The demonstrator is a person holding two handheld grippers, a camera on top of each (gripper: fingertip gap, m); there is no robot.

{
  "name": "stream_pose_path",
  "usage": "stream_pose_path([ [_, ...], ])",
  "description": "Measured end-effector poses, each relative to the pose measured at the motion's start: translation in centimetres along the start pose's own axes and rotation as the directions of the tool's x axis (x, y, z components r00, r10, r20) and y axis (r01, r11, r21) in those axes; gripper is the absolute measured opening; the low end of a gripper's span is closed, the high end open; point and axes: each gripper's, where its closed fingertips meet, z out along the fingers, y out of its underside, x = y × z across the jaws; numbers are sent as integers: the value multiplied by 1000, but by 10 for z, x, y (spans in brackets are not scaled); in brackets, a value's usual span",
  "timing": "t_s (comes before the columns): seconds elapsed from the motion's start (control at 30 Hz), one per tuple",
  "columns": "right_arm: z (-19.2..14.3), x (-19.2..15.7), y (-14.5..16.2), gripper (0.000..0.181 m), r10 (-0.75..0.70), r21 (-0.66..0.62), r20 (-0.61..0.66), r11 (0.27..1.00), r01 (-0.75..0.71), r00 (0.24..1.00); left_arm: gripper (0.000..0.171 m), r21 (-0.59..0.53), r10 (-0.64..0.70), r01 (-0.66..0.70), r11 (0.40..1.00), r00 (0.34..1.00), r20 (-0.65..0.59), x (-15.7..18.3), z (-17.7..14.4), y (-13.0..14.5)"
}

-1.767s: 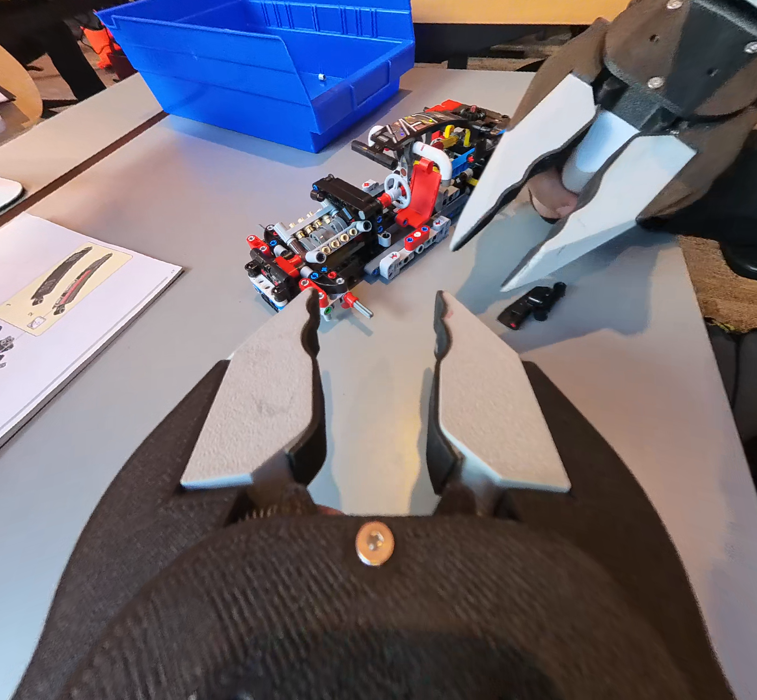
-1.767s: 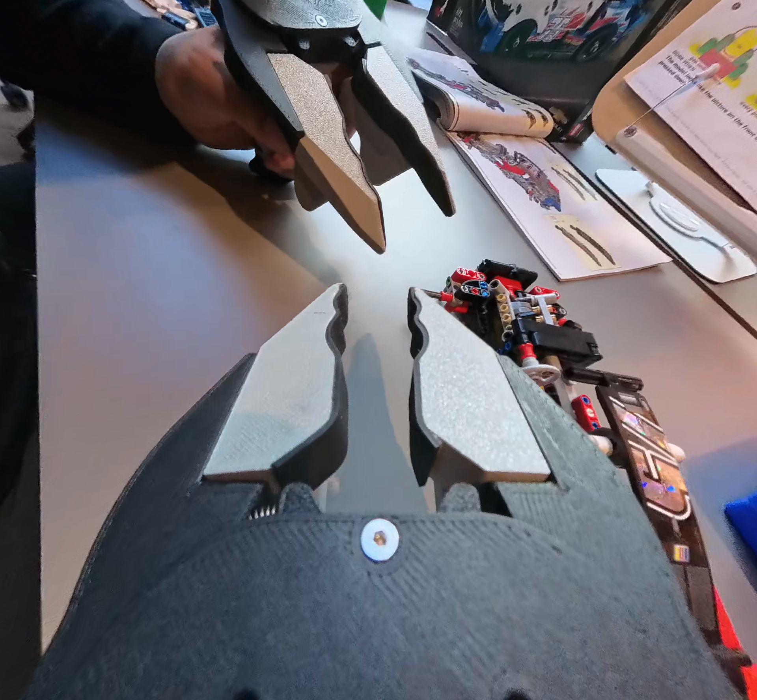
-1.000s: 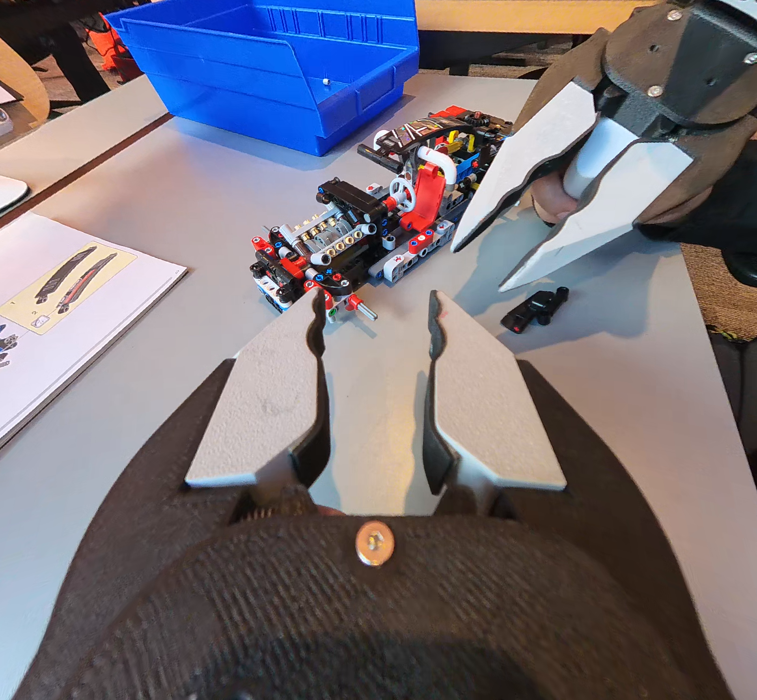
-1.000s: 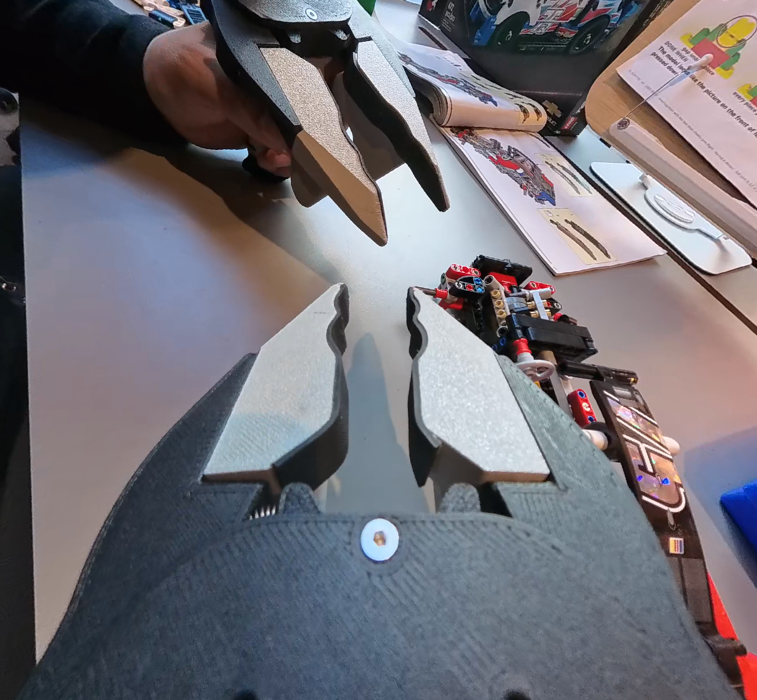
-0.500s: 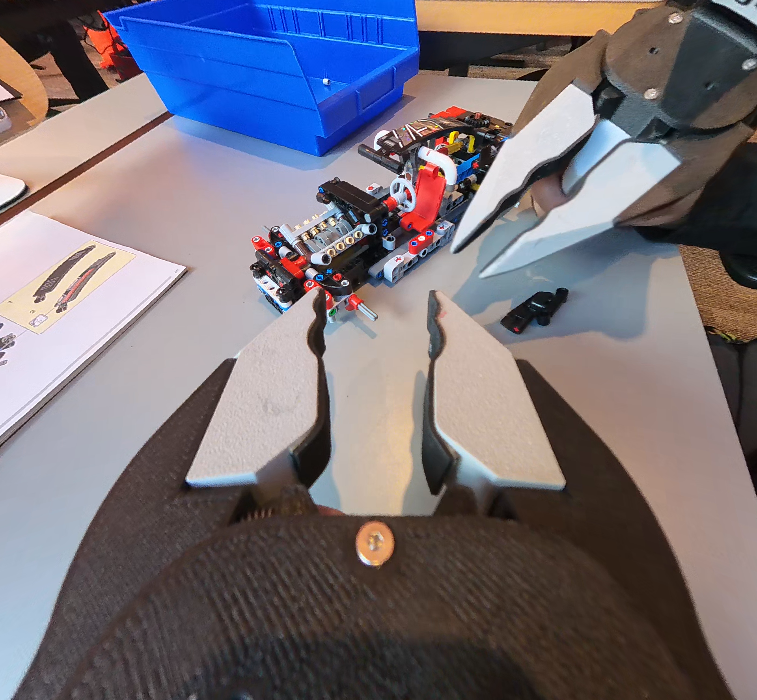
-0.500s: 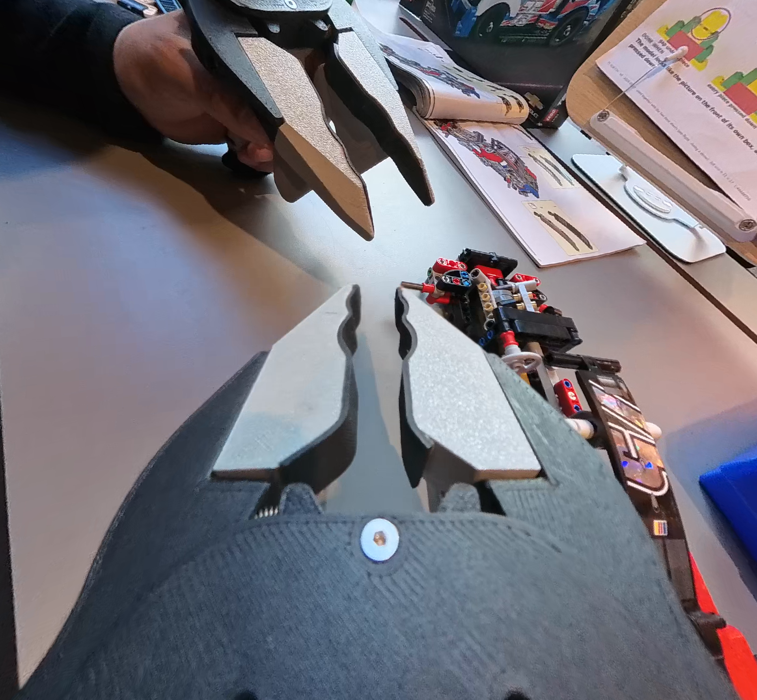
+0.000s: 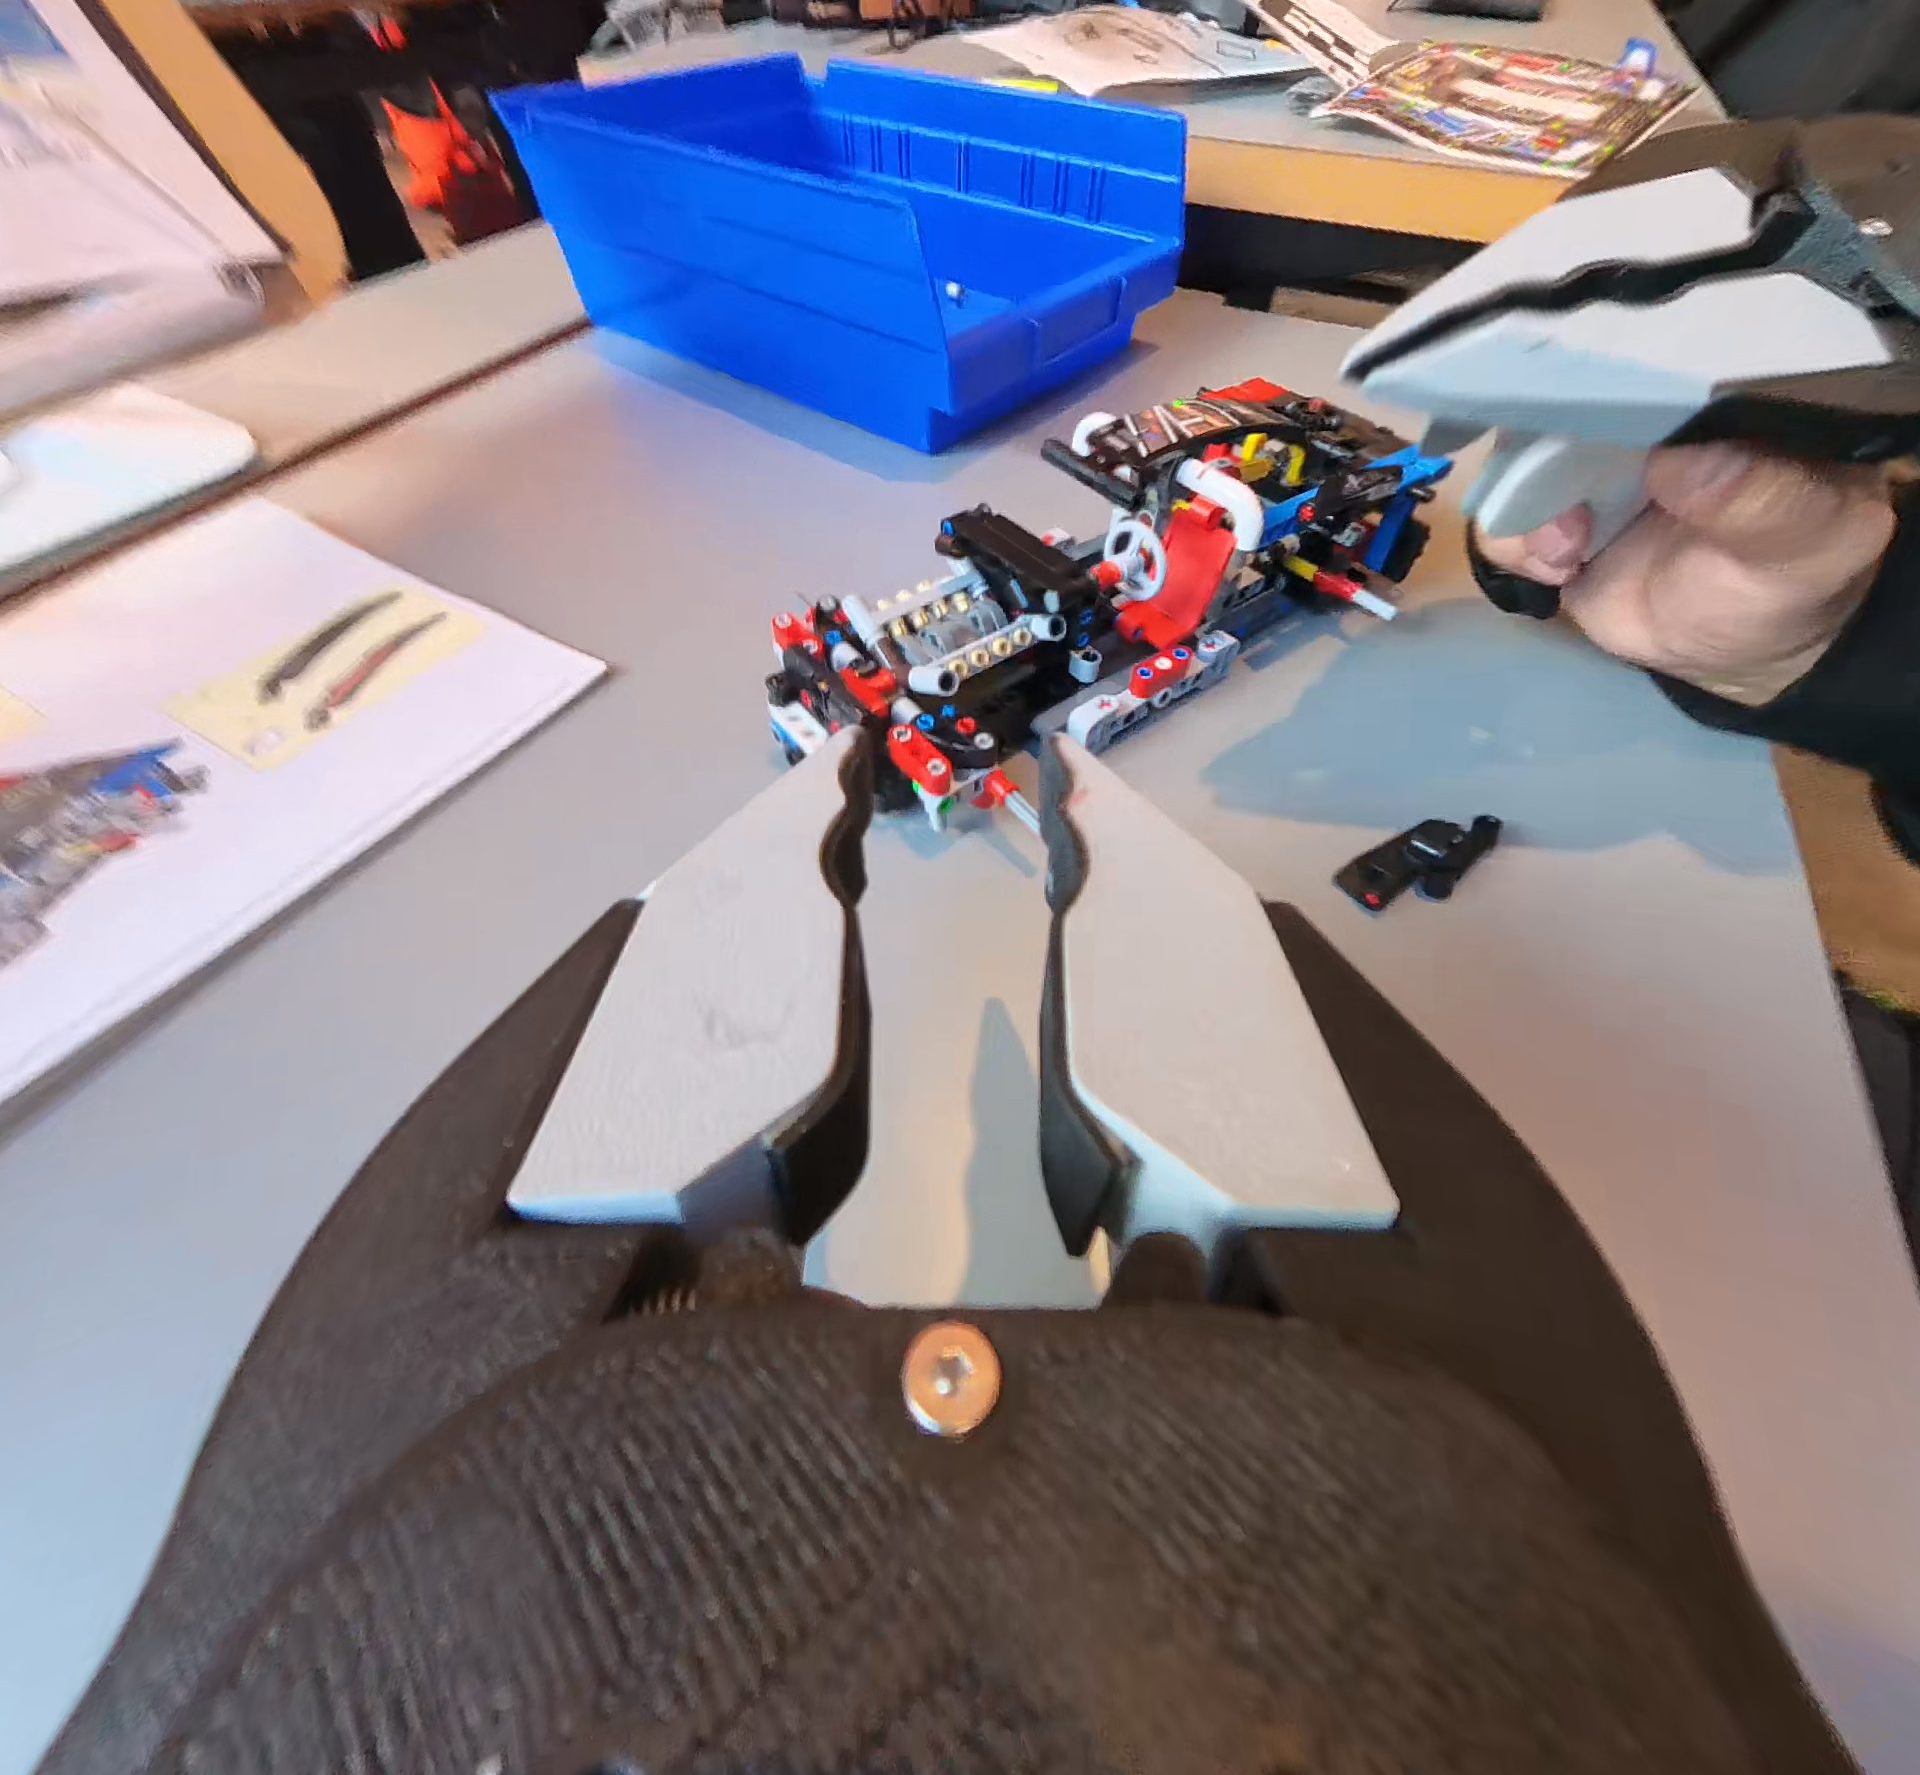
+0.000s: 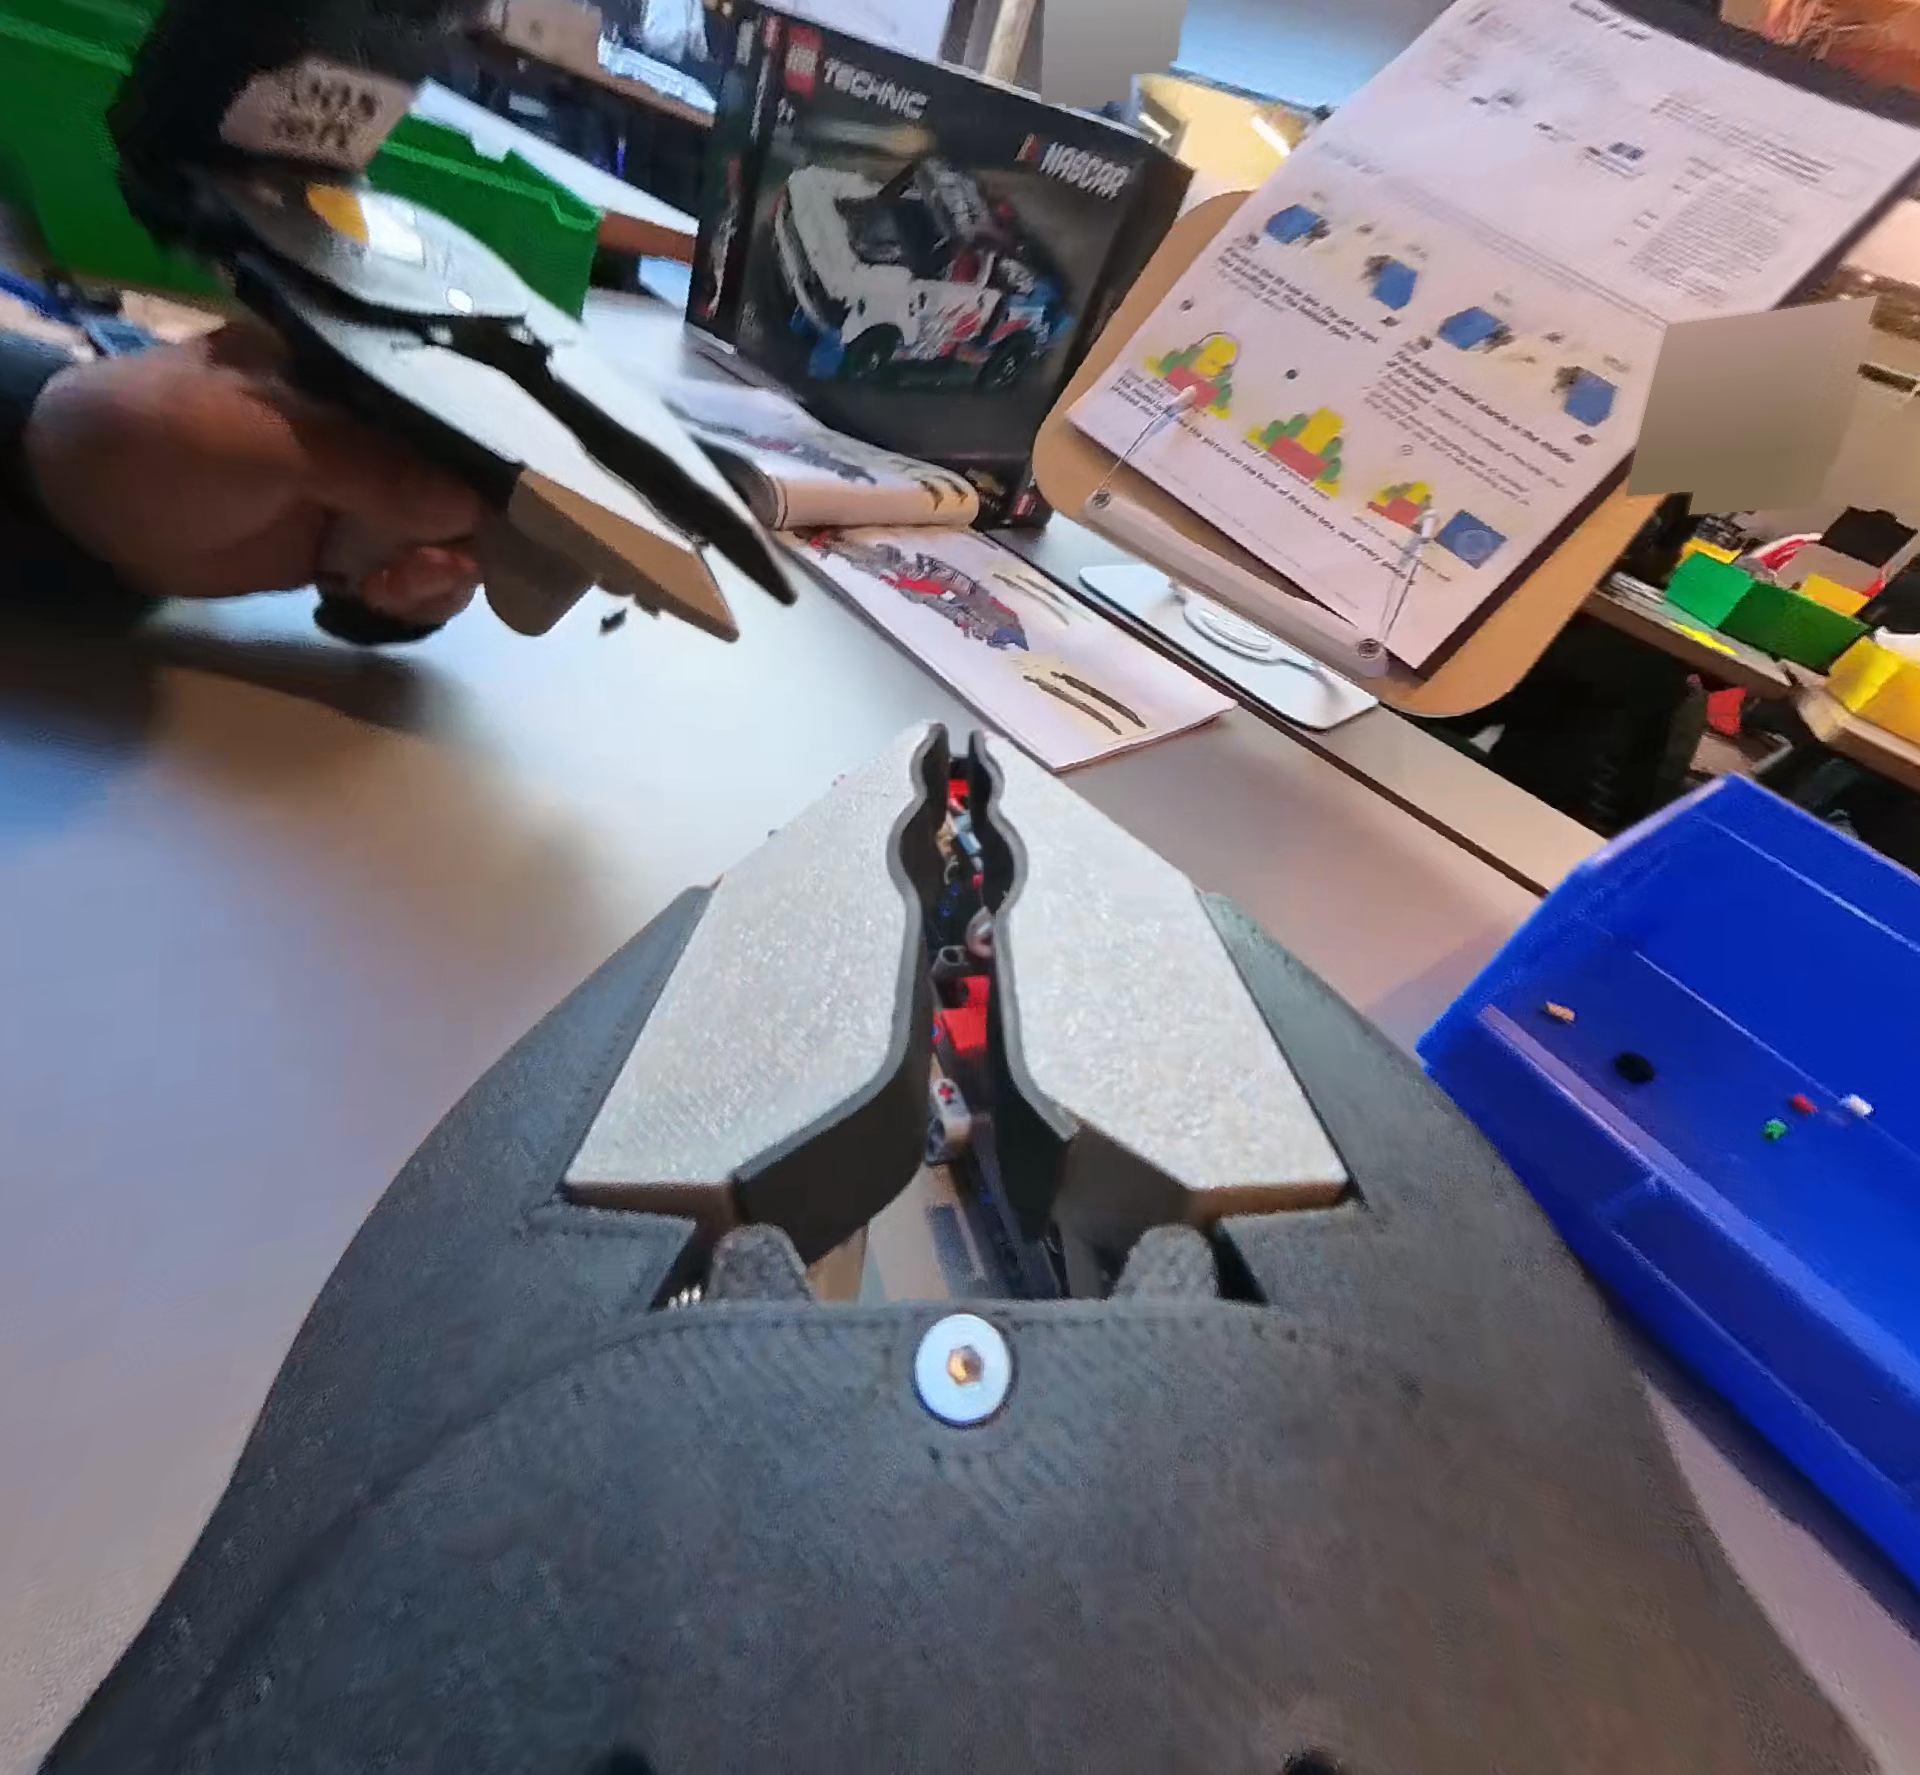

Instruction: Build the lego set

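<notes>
The partly built lego car chassis (image 7: 1091, 603), a long black, red, grey and blue frame with a white steering wheel and red seat, lies on the grey table (image 7: 644, 530) with its near end just past the tips of the left gripper (image 7: 948, 795), whose grey fingers stand spread with nothing between them. Behind the chassis sits a blue plastic bin (image 7: 852, 239), close to its far end; a few tiny loose pieces lie on the bin's floor in the right wrist view. To the left an open white instruction booklet (image 7: 260, 686) lies flat, well apart from the car. To the right a small black lego piece (image 7: 1418, 858) rests alone on bare table, near the table's right edge. The right gripper (image 7: 1361, 364) hangs above the far end of the chassis, its fingers pressed nearly together and holding nothing, gripped by a hand (image 7: 1704, 562). Bare table lies between the left gripper and the booklet. A dark set box (image 8: 925, 271) and a propped sheet on a wooden stand (image 8: 1455, 354) rise along the far side.
</notes>
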Motion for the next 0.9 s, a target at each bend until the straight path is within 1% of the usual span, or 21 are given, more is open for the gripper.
stream_pose_path([
  [0.1, -2, 7, 0, 0, 63, 15, 0, 998, -63, 998, 29, -23, -41, 40, 999, 999, -35, 2, 3, 5],
  [0.17, -6, 12, -3, 0, 66, 38, -27, 997, -65, 997, 30, -28, -25, 24, 999, 999, -45, 6, 3, 6],
  [0.23, -15, 21, -13, 0, 52, 87, -91, 995, -44, 994, 31, -29, 4, -6, 1000, 999, -52, 10, 4, 6],
  [0.3, -31, 31, -27, 0, 59, 174, -156, 984, -32, 986, 31, -31, 26, -29, 999, 997, -76, 16, 5, 6],
  [0.33, -39, 37, -32, 0, 79, 207, -180, 978, -40, 981, 34, -38, 31, -33, 999, 998, -60, 14, 6, 8],
  [0.37, -44, 44, -33, 0, 101, 216, -202, 975, -56, 974, 41, -48, 27, -27, 998, 999, -18, 9, 7, 10],
  [0.4, -50, 52, -32, 2, 121, 214, -225, 974, -72, 967, 53, -52, 18, -17, 998, 1000, 13, 4, 8, 10],
  [0.47, -58, 66, -31, 20, 167, 210, -253, 971, -114, 953, 71, -47, -12, 14, 999, 999, 53, -4, 8, 10],
  [0.5, -60, 70, -29, 25, 193, 196, -246, 970, -147, 950, 75, -45, -28, 30, 999, 998, 52, -5, 8, 10],
  [0.53, -63, 73, -30, 31, 216, 195, -242, 966, -171, 946, 75, -45, -42, 44, 998, 998, 40, -4, 8, 10],
  [0.57, -65, 76, -32, 44, 233, 197, -248, 963, -186, 940, 77, -42, -56, 57, 997, 998, 33, -4, 8, 9],
  [0.6, -67, 78, -32, 57, 241, 189, -263, 962, -195, 934, 72, -34, -65, 66, 997, 998, 16, -2, 8, 8],
  [0.63, -66, 77, -33, 71, 240, 175, -260, 964, -199, 935, 59, -21, -67, 67, 998, 998, -14, 2, 7, 6],
  [0.67, -62, 69, -35, 72, 237, 152, -218, 966, -207, 947, 51, -6, -71, 71, 997, 997, -31, 5, 6, 4],
  [0.7, -56, 58, -35, 69, 240, 126, -167, 967, -221, 956, 47, 6, -76, 77, 997, 996, -45, 7, 6, 2],
  [0.77, -42, 35, -30, 69, 255, 73, -73, 966, -250, 964, 38, 26, -84, 86, 996, 993, -79, 12, 5, -1],
  [0.83, -27, 13, -19, 70, 255, 9, 4, 967, -255, 967, 36, 40, -90, 94, 995, 991, -96, 14, 4, -3],
  [0.9, -15, -5, -10, 66, 238, -30, 56, 971, -236, 970, 41, 41, -94, 99, 994, 991, -98, 14, 4, -3],
])
